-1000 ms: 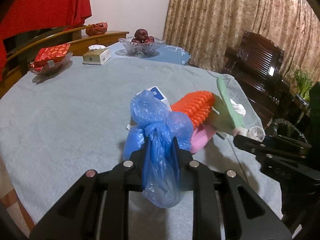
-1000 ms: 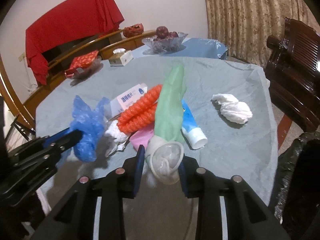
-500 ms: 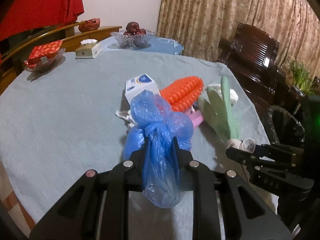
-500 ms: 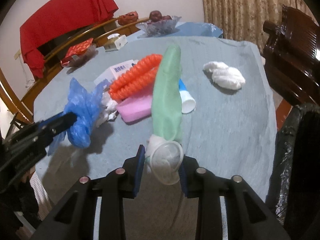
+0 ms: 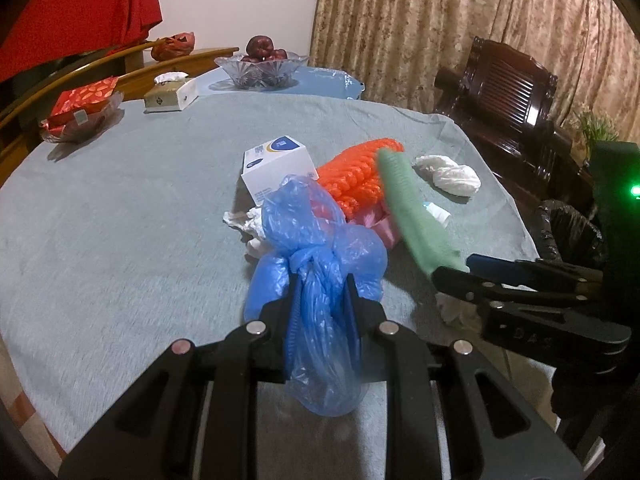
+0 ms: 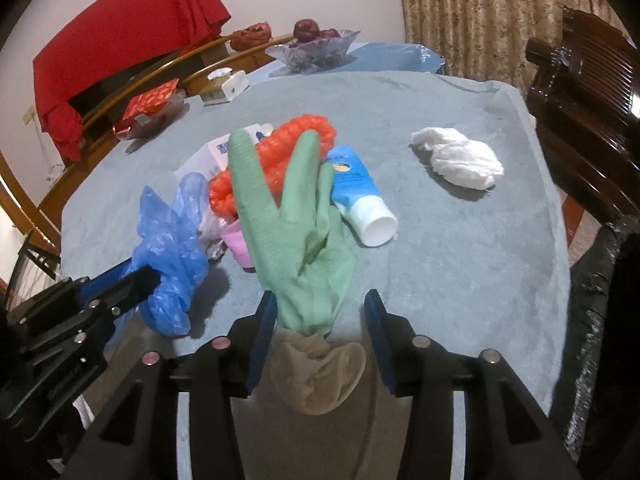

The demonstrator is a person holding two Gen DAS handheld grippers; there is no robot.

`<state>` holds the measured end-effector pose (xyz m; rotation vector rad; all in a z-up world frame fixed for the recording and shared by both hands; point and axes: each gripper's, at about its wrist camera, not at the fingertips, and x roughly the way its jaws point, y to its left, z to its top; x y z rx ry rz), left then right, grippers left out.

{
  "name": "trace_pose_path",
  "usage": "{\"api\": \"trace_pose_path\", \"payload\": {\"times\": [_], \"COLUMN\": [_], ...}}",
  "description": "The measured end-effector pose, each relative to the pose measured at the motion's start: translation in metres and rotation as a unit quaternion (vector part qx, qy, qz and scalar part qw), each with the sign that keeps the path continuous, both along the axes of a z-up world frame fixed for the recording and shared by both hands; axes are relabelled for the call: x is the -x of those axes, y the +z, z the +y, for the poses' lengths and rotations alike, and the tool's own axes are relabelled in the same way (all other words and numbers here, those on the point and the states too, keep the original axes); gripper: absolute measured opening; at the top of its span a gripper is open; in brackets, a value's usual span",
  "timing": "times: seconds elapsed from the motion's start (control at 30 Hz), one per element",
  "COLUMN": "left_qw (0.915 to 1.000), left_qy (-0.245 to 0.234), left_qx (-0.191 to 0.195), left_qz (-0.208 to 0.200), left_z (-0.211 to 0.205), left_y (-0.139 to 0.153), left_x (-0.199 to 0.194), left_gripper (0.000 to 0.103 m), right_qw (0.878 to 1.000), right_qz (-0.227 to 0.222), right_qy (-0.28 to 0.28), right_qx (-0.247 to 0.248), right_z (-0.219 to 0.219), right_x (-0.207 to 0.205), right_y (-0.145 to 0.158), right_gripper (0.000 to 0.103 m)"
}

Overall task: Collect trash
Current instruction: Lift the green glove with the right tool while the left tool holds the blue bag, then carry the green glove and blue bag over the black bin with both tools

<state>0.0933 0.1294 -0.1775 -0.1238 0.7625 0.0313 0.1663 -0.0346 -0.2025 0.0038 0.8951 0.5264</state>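
Blue plastic bag [image 5: 320, 264] is clamped in the left gripper [image 5: 320, 300] at lower centre; the right gripper [image 6: 320, 320] jaws are spread apart around the green glove [image 6: 296, 224].

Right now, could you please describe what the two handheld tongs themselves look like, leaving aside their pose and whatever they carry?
Both are matte black plastic frames with triangular cut-outs and round silver screw heads. The left tongs have dark fingers with blue ribbed inner pads. The right tongs have blue pads on black fingers. Seen from the left camera, the right unit bears faint embossed lettering and a green light on its body. No cables or sleeves are visible.
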Motion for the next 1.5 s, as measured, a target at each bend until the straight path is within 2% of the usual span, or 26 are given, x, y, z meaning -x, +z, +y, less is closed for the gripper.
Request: {"api": "trace_pose_path", "payload": {"times": [0.13, 0.2, 0.4, 0.97, 1.2, 1.5], "left_qw": [1.0000, 1.0000, 1.0000, 0.9984, 0.9970, 0.9936], "left_qy": [0.000, 0.000, 0.000, -0.026, -0.044, -0.083], "left_qx": [0.000, 0.000, 0.000, 0.007, 0.006, 0.006], "left_qz": [0.001, 0.000, -0.003, -0.049, -0.063, -0.076], "left_z": [0.000, 0.000, -0.001, -0.034, -0.059, -0.098], "left_y": [0.000, 0.000, 0.002, 0.050, 0.066, 0.082], "left_x": [-0.001, -0.001, -0.001, 0.009, 0.011, 0.011], "left_gripper": [0.020, 0.020, 0.020, 0.020, 0.020, 0.020], "right_qw": [1.000, 1.000, 0.999, 0.996, 0.993, 0.989], "right_qz": [0.011, 0.014, 0.007, -0.070, -0.112, -0.140], "right_qy": [0.017, 0.026, 0.038, 0.013, -0.009, -0.043], "right_qx": [0.003, 0.000, -0.012, -0.055, -0.039, -0.038], "right_z": [0.009, 0.012, 0.006, -0.042, -0.065, -0.103], "right_x": [-0.006, -0.007, 0.001, 0.036, 0.052, 0.066], "right_y": [-0.008, -0.009, 0.002, 0.081, 0.107, 0.126], "right_gripper": [0.045, 0.036, 0.024, 0.023, 0.023, 0.023]}}
